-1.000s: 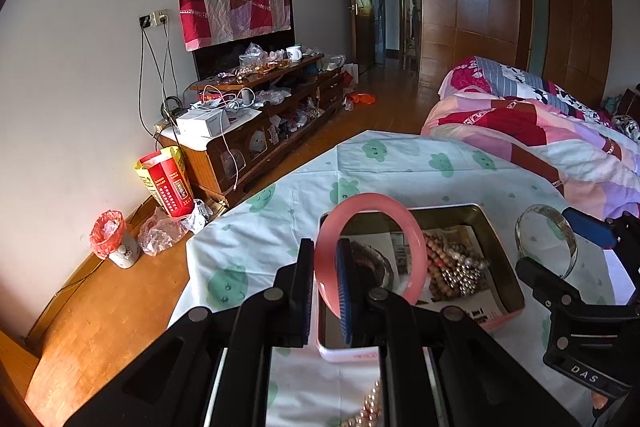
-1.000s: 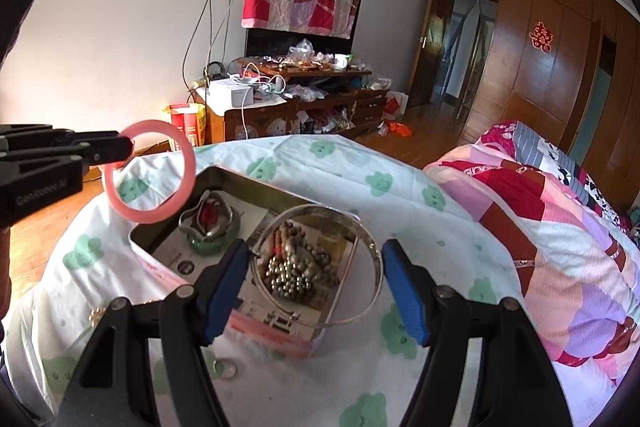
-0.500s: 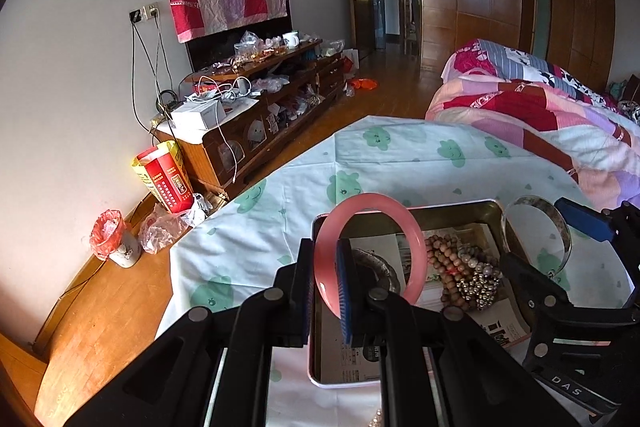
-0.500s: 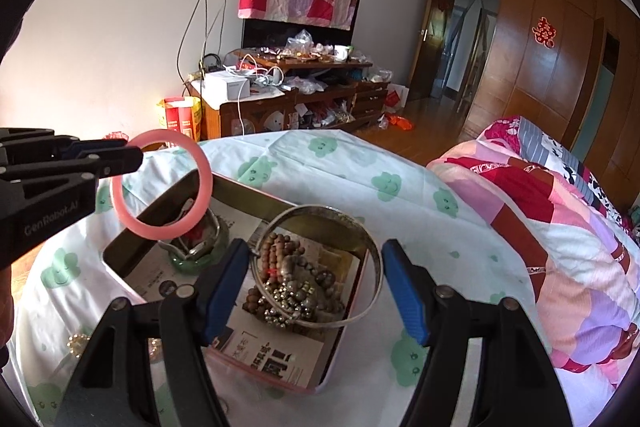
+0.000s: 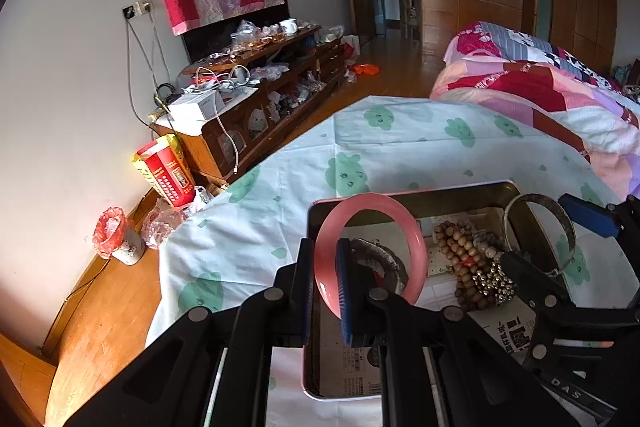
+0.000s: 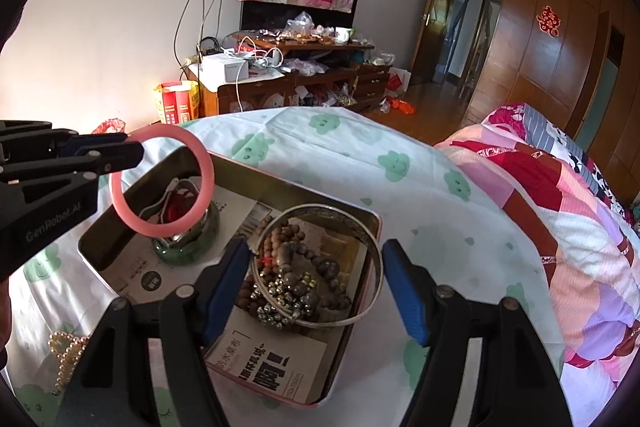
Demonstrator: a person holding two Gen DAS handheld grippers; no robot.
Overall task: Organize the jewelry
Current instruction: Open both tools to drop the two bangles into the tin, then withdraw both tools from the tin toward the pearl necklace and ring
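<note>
My left gripper [image 5: 325, 281] is shut on a pink bangle [image 5: 416, 247] and holds it upright above the left end of the metal tin [image 5: 420, 189]. In the right wrist view the pink bangle [image 6: 202, 155] hangs over the tin [image 6: 372, 221]. My right gripper [image 6: 316, 277] holds a silver bangle [image 6: 374, 263] across its width between its blue pads, above the tin's right end. The silver bangle [image 5: 568, 223] also shows in the left wrist view. The tin holds bead bracelets [image 6: 296, 283], a green jade bangle [image 6: 188, 253] and a paper liner.
The tin sits on a white cloth with green prints [image 6: 328, 151] over a table. A pearl string [image 6: 66, 355] lies on the cloth near the tin's front left. A bed with a pink quilt [image 6: 560, 195] is right. A cluttered wooden TV cabinet [image 6: 288, 79] stands by the wall.
Both grippers have moved forward and down over the tin with their bangles. The tin now lies closer beneath them.
</note>
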